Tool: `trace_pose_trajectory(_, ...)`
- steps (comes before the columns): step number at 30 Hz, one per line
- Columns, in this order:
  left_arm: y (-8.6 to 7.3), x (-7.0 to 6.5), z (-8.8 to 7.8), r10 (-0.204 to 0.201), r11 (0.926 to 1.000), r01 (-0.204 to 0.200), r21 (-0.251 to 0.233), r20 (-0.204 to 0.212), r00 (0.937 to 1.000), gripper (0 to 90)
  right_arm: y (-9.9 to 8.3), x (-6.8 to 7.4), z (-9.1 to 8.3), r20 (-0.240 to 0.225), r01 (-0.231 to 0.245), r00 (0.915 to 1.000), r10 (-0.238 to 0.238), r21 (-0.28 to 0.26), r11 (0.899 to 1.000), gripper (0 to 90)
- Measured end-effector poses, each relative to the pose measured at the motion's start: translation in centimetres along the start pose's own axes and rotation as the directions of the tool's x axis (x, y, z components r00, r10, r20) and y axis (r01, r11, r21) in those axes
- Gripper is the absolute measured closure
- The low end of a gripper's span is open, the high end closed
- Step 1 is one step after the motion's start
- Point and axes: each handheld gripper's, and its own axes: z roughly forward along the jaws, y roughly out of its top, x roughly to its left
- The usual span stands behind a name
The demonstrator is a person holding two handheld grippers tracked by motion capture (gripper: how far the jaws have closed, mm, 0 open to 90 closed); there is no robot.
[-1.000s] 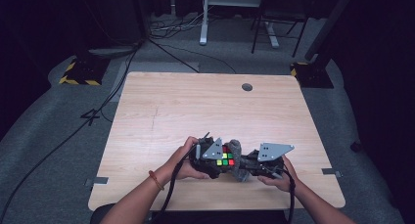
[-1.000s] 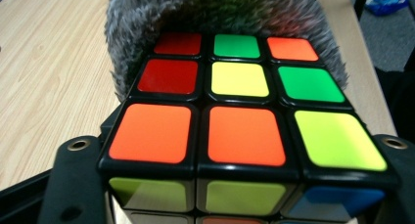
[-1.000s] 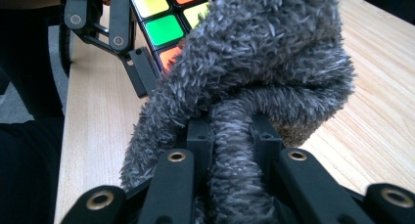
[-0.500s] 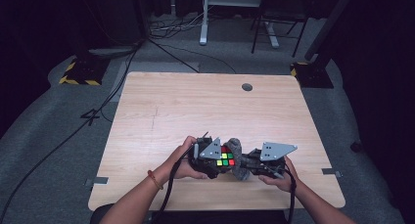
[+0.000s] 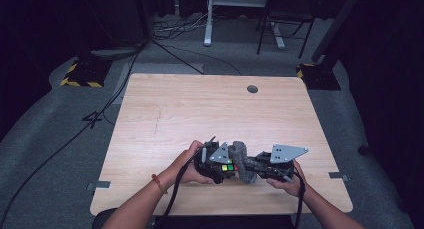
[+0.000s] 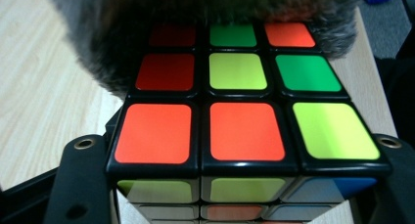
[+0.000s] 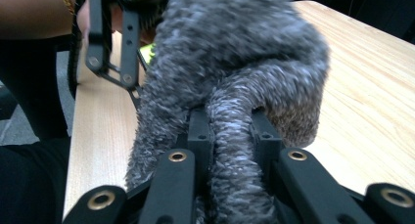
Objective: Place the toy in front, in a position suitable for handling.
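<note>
1. I am holding the multicoloured plastic puzzle cube with black edges right between the jaws of my left gripper; in the left gripper view the cube sits directly ahead of the camera, its near corners tucked against the two black jaws at either side.
2. My left gripper is clamping that cube, jaws drawn in as far as the cube's width lets them. They have just been closing a little further, with the cube between them the whole time.
3. I am seeing the cube's top face as orange, red, green and yellow-green squares, with a strip of its front face showing below the near edge.
4. The fuzzy grey cloth, a thick plush roll, is lying just beyond the cube from my left gripper, draped over the cube's far rows and touching them.
5. From my right gripper the same grey cloth is straight ahead and very close, a fold of it running down between the two black jaws.
6. My right gripper is clenching on that fold, jaws nearly together with the fabric squeezed between them.
7. In the high view I am keeping both grippers tip to tip near my edge of the light wooden table, cube on the left and cloth bunched between the two.
</note>
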Motion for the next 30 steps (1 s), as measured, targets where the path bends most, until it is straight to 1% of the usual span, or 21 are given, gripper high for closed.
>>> trace_pose_trajectory(2,-0.1,0.0,0.5,-0.004,0.9998,0.004,0.022,0.001,1.0000,32.2,-0.1,0.2,0.1,-0.012,0.002,0.9999,-0.002,0.001,1.000,76.8)
trace_pose_trajectory(3,-0.2,-0.1,0.7,0.002,0.9998,-0.002,0.020,0.007,1.0000,32.3,-0.1,0.3,0.2,-0.023,0.003,0.9997,-0.003,-0.003,1.000,76.8)
trace_pose_trajectory(5,-0.1,-0.4,0.8,0.020,0.9995,-0.020,0.024,-0.015,0.9997,32.8,0.0,0.6,0.4,-0.021,0.017,0.9996,-0.017,0.011,1.000,76.8)
trace_pose_trajectory(6,-0.1,-0.3,0.6,0.022,0.9997,-0.021,0.013,-0.015,0.9997,33.0,0.0,0.6,0.4,-0.015,0.020,0.9997,-0.020,0.012,1.000,76.8)
trace_pose_trajectory(7,-0.1,-0.2,0.4,0.010,0.9999,-0.010,-0.001,-0.011,0.9999,33.1,0.0,0.4,0.3,-0.012,0.009,0.9999,-0.009,0.007,1.000,76.8)
trace_pose_trajectory(9,-0.1,-0.1,0.0,0.005,0.9996,-0.005,-0.029,-0.021,0.9998,33.2,0.0,0.1,0.1,0.024,0.000,0.9997,0.000,0.015,1.000,76.9)
trace_pose_trajectory(10,-0.1,-0.1,-0.2,-0.002,0.9987,0.001,-0.050,-0.012,0.9999,33.2,-0.1,0.0,0.1,0.034,-0.006,0.9994,0.005,0.021,1.000,76.9)
trace_pose_trajectory(12,0.0,0.0,-0.6,-0.002,0.9970,0.001,-0.078,-0.006,1.0000,33.3,-0.3,-0.3,0.2,0.059,-0.014,0.9982,0.011,0.045,0.999,76.9)
trace_pose_trajectory(13,0.0,-0.1,-0.7,-0.004,0.9959,0.003,-0.090,-0.009,1.0000,33.2,-0.4,-0.4,0.3,0.062,-0.017,0.9980,0.014,0.058,0.998,76.9)
trace_pose_trajectory(14,0.0,-0.1,-0.9,-0.004,0.9939,0.004,-0.110,0.002,1.0000,33.3,-0.6,-0.6,0.5,0.066,-0.023,0.9976,0.018,0.077,0.997,76.9)
trace_pose_trajectory(15,0.0,-0.1,-1.0,-0.005,0.9922,0.006,-0.124,0.010,0.9999,33.3,-0.8,-0.7,0.8,0.059,-0.031,0.9979,0.025,0.098,0.995,76.8)
trace_pose_trajectory(18,0.1,-0.1,-1.0,-0.007,0.9875,0.012,-0.157,0.034,0.9994,33.2,-1.2,-0.7,1.4,0.011,-0.029,0.9996,0.027,0.106,0.994,76.5)
trace_pose_trajectory(19,0.1,-0.1,-1.0,-0.009,0.9873,0.015,-0.158,0.038,0.9993,33.1,-1.2,-0.5,1.5,-0.015,-0.021,0.9996,0.023,0.096,0.995,76.5)
trace_pose_trajectory(21,0.1,0.0,-0.8,-0.025,0.9874,0.032,-0.155,0.049,0.9985,32.8,-1.2,-0.4,1.6,-0.016,-0.016,0.9997,0.017,0.103,0.995,76.4)
trace_pose_trajectory(22,0.1,0.1,-0.7,-0.029,0.9900,0.035,-0.137,0.045,0.9986,32.1,-1.2,-0.4,1.6,-0.020,-0.015,0.9996,0.017,0.095,0.995,76.5)
trace_pose_trajectory(23,0.1,0.1,-0.5,-0.029,0.9927,0.033,-0.116,0.030,0.9991,30.8,-1.2,-0.3,1.4,-0.023,-0.017,0.9996,0.019,0.087,0.996,76.5)
trace_pose_trajectory(24,0.1,0.0,-0.4,-0.019,0.9944,0.021,-0.103,0.023,0.9996,29.9,-1.2,-0.3,1.4,-0.022,-0.013,0.9997,0.015,0.082,0.997,76.5)
trace_pose_trajectory(25,0.1,0.0,-0.4,-0.015,0.9956,0.018,-0.092,0.025,0.9996,28.9,-1.2,-0.2,1.3,-0.020,-0.008,0.9997,0.010,0.080,0.997,76.6)
trace_pose_trajectory(27,0.0,0.1,-0.4,-0.022,0.9954,0.026,-0.092,0.034,0.9992,29.0,-1.2,0.0,1.3,-0.023,-0.003,0.9997,0.004,0.078,0.997,76.6)
trace_pose_trajectory(29,0.1,0.1,-0.1,-0.024,0.9989,0.024,-0.039,0.010,0.9997,28.1,-1.1,0.1,1.4,-0.016,0.007,0.9999,-0.006,0.075,0.997,76.7)
trace_pose_trajectory(30,0.0,0.0,0.1,-0.022,0.9994,0.023,-0.026,0.009,0.9997,28.9,-1.0,0.2,1.3,-0.014,0.012,0.9998,-0.011,0.066,0.998,76.7)
